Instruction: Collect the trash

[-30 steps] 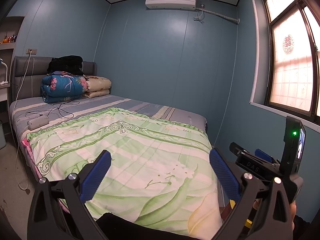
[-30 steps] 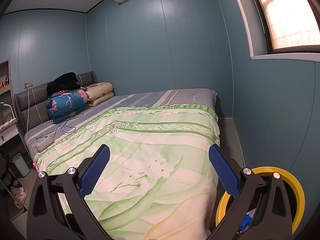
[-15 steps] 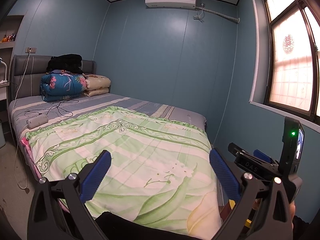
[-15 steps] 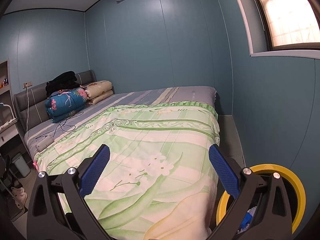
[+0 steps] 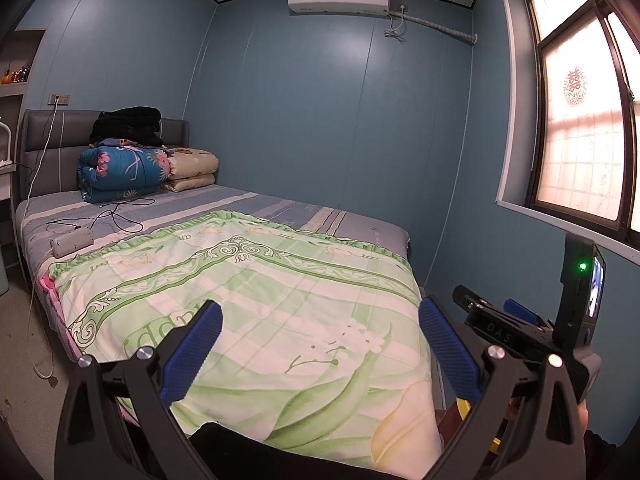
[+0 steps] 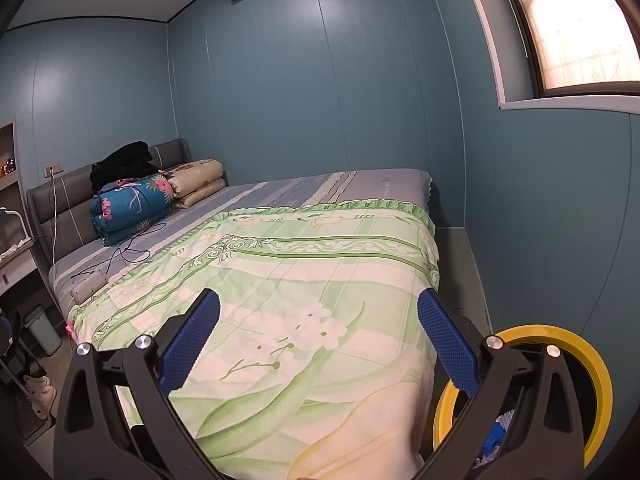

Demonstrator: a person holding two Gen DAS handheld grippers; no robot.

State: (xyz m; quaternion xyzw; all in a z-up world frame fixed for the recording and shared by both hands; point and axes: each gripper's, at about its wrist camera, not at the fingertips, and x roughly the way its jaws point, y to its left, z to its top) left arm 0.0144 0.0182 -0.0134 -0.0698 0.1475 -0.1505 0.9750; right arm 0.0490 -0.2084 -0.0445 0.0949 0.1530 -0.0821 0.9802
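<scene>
A yellow-rimmed trash bin (image 6: 596, 376) stands on the floor at the bed's near right corner, with blue and white scraps inside; a sliver of its rim shows in the left wrist view (image 5: 464, 405). My left gripper (image 5: 320, 348) is open and empty above the green floral bedspread (image 5: 256, 288). My right gripper (image 6: 318, 344) is open and empty above the same bedspread (image 6: 312, 280); it also shows in the left wrist view (image 5: 520, 316), at the right. No loose trash shows on the bed.
Folded quilts (image 5: 120, 172) and dark clothes (image 5: 128, 124) are stacked at the headboard. A power strip (image 5: 72, 242) with cables lies on the bed's left side. A small grey bin (image 6: 42, 328) stands on the floor at the left. A narrow floor strip (image 6: 460, 272) runs between bed and wall.
Both views have drifted slightly; the bed sits a little lower in the frames. Both grippers stay open and empty.
</scene>
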